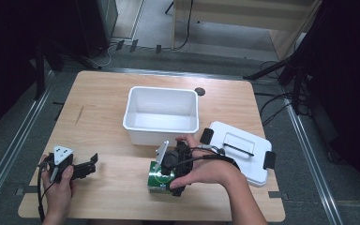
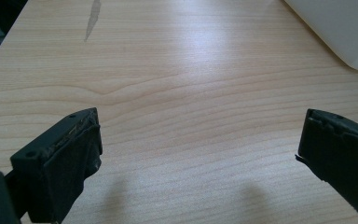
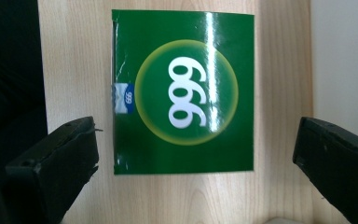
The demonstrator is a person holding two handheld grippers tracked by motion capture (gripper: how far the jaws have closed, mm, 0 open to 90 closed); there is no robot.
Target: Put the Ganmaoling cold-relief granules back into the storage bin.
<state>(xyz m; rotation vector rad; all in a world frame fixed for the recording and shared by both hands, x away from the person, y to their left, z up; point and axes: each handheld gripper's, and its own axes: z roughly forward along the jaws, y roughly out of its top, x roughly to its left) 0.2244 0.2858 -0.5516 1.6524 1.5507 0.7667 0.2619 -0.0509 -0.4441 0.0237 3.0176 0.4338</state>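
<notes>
Hovered above the green box (image 3: pixel 183 92) with right gripper (image 3: pixel 191 158) jaws spread wide to straddle it, probably for grasping; left gripper (image 2: pixel 198 154) likewise open, idle over bare table (image 2: pixel 177 70).

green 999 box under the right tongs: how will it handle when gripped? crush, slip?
The green box looks like thin glossy carton: probably light, and may dent if squeezed hard. The sheen suggests it could slip. Lying flat on the table, it shouldn't roll. The right tongs stand open astride it.

We see the right gripper (image 1: pixel 174 165) and hand (image 1: pixel 206 171) covering much of the green box (image 1: pixel 158 180) from above. The white bin (image 2: pixel 340 28) is cut off at our left gripper view's corner.
</notes>
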